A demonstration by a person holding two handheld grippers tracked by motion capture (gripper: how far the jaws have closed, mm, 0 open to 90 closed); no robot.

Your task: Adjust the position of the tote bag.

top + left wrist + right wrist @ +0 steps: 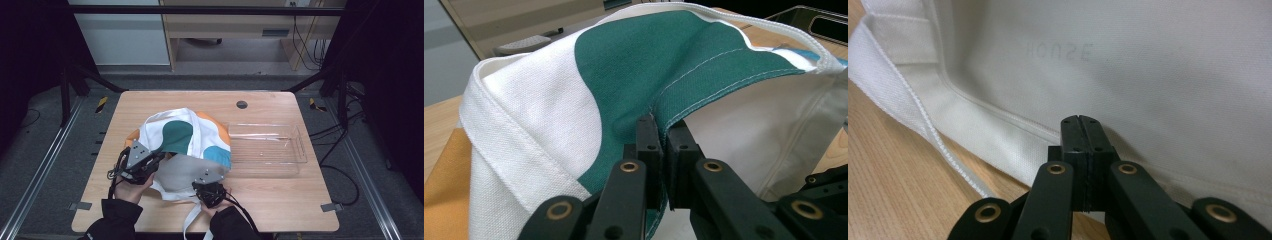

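The canvas tote bag (186, 150) lay on the wooden table (280, 195), just left of a clear plastic tray (270, 150). It was white with green, orange and teal patches, stitched hems and a faint mirrored imprint on its inner wall. The left gripper (663, 131) was clenched on the green hem at the bag's mouth. The right gripper (1081, 122) was pressed closed against the white lower hem; whether cloth was pinched could not be determined.

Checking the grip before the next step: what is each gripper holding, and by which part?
The left gripper pinches the cloth bag by its green hemmed rim. The right gripper is shut at the bag's white hem; whether it holds cloth is unclear.
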